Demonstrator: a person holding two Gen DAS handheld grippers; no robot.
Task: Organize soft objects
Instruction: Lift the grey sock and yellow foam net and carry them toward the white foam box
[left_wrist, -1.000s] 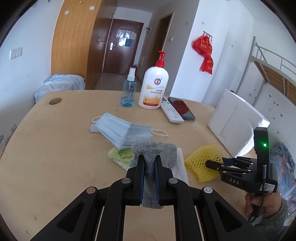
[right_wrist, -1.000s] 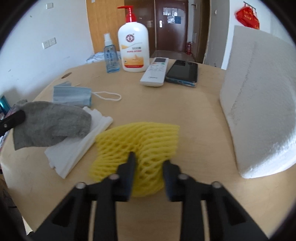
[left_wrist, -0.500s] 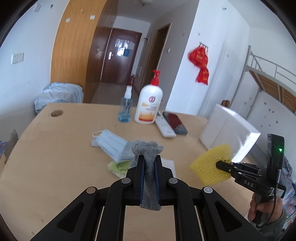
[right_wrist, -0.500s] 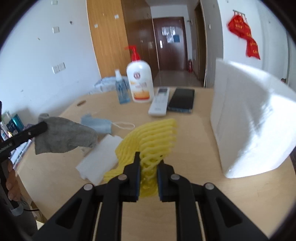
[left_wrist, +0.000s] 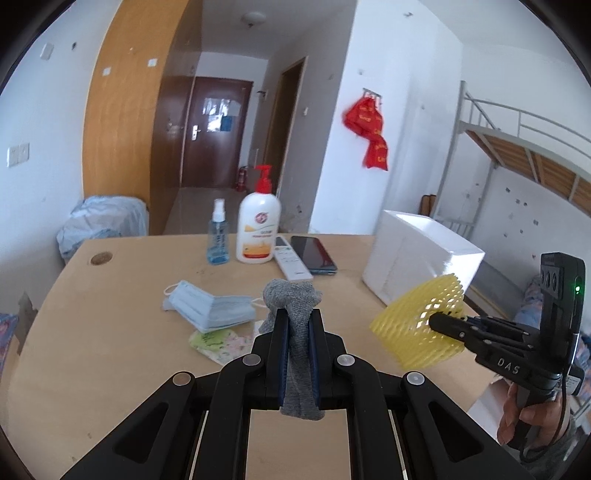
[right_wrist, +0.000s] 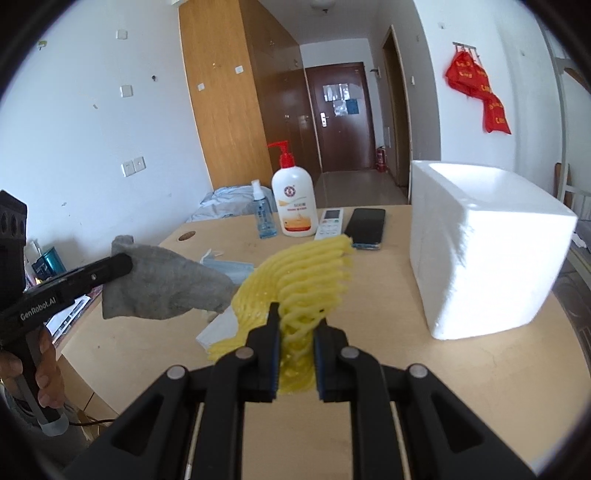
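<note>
My left gripper (left_wrist: 298, 325) is shut on a grey sock (left_wrist: 293, 295), which hangs between its pads above the wooden table (left_wrist: 110, 332). From the right wrist view the same sock (right_wrist: 166, 284) droops from the left gripper's fingertip (right_wrist: 118, 264). My right gripper (right_wrist: 297, 319) is shut on a yellow foam fruit net (right_wrist: 306, 273), held in the air. In the left wrist view that net (left_wrist: 421, 321) hangs at the right, in front of the white foam box (left_wrist: 417, 258). The box's open top faces up in the right wrist view (right_wrist: 480, 236).
On the table lie a stack of blue face masks (left_wrist: 210, 308), a green tissue pack (left_wrist: 218, 341), white folded tissue (right_wrist: 218, 328), a lotion pump bottle (left_wrist: 258, 232), a blue spray bottle (left_wrist: 218, 236), a remote (left_wrist: 291, 258) and a phone (left_wrist: 314, 254). A bunk bed frame stands at right.
Both grippers have risen off the table. The right gripper closed on the yellow net and lifted it from the table toward the white box; the left carried the sock upward.
</note>
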